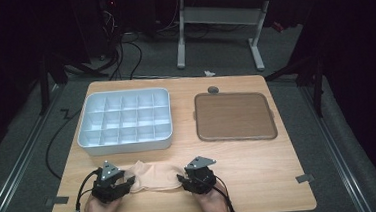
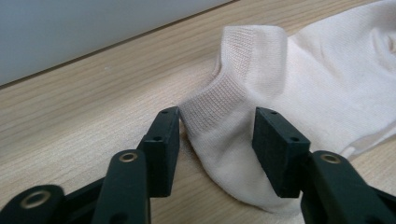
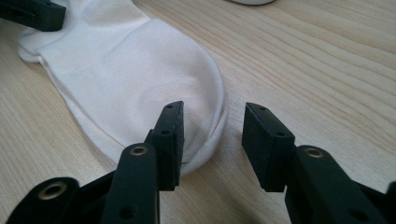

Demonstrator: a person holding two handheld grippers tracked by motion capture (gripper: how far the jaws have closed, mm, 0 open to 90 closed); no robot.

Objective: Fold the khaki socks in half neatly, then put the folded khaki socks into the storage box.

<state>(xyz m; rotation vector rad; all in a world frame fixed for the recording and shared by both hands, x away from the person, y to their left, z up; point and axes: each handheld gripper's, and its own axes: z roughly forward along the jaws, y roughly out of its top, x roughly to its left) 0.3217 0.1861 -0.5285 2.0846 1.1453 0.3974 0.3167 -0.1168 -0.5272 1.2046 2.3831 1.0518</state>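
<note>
The sock [image 1: 153,175] lies flat on the tabletop [image 1: 250,162] near the person's edge, between the two hands and in front of the white compartment tray [image 1: 125,121]; the brown mat [image 1: 234,116] sits well apart, to the right of that tray. It is a thin, pale, knitted ankle sock, so I judge it very light, limp and a little stretchy. It should drape and sag wherever it is not supported, and a single layer may slip out of a shallow pinch. The surest holds look to be the ribbed cuff, where the fabric is doubled and thicker, and the rounded toe end.

The left tool [image 1: 122,183] is at the cuff end. In the left gripper view its jaws stand apart, one on each side of the heel and cuff [image 2: 219,126]. The left jaw sits just beside the fabric edge, perhaps brushing it, and the right jaw is near the cloth. From this angle I cannot be sure either pad presses, so I read it as straddling, not clamped.

The right tool [image 1: 185,178] is at the toe end. In the right gripper view its jaws are also apart. The left jaw rests over the toe [image 3: 205,107] and the right one over bare wood beside it. Nothing is gripped yet.
</note>
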